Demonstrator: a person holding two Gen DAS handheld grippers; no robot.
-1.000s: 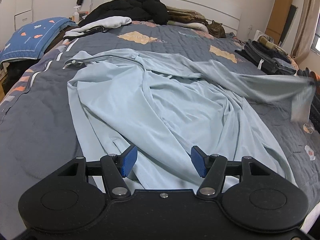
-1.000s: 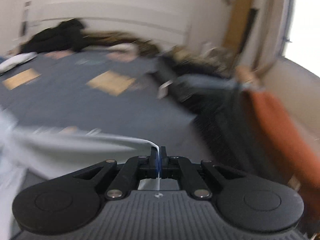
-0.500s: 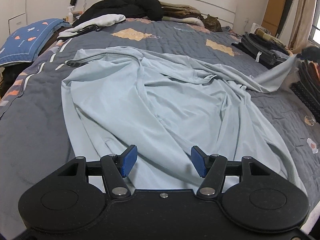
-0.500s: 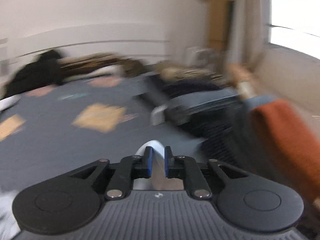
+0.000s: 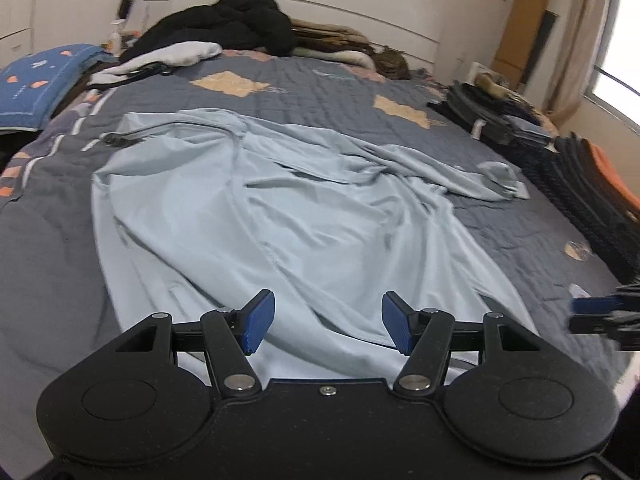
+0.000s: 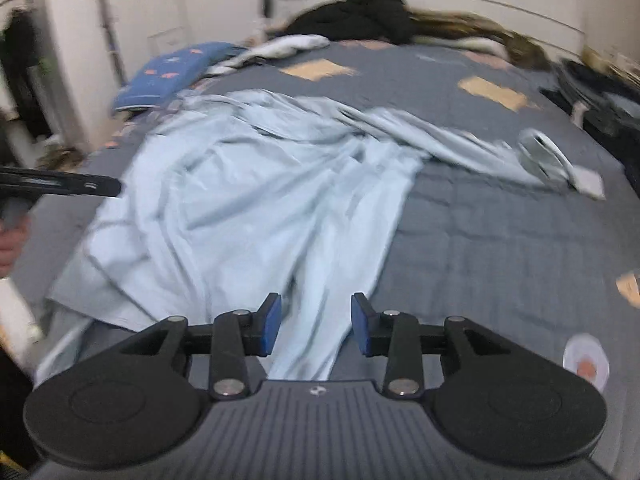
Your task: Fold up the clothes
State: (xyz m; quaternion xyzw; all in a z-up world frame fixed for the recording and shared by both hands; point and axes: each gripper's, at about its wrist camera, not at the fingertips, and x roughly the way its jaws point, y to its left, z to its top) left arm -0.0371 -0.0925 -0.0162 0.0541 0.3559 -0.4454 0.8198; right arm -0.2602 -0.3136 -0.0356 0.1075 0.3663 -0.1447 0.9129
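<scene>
A light blue long-sleeved garment (image 5: 280, 220) lies crumpled on the grey quilted bed (image 5: 340, 100). Its sleeve stretches to the right, and the cuff (image 5: 498, 176) rests on the quilt. My left gripper (image 5: 328, 328) hovers open over the near hem with nothing between its pads. My right gripper (image 6: 316, 328) is above the garment's (image 6: 248, 200) lower right edge. Its jaws are opening and the pads touch no cloth. The released cuff (image 6: 540, 156) lies far off to the right. Each gripper shows at the edge of the other's view: the right one (image 5: 576, 314) and the left one (image 6: 108, 188).
Along the headboard lie a black jacket (image 5: 224, 20) and white clothing (image 5: 180, 54). A blue pillow (image 5: 36, 84) sits at the left. Stacks of dark folded clothes (image 5: 500, 116) and an orange item (image 5: 612, 176) line the right side. A hand (image 6: 8, 240) shows at the left.
My right gripper opened and let go of the sleeve, which dropped onto the quilt at the right. It then swung back to the near edge. The left gripper stayed put.
</scene>
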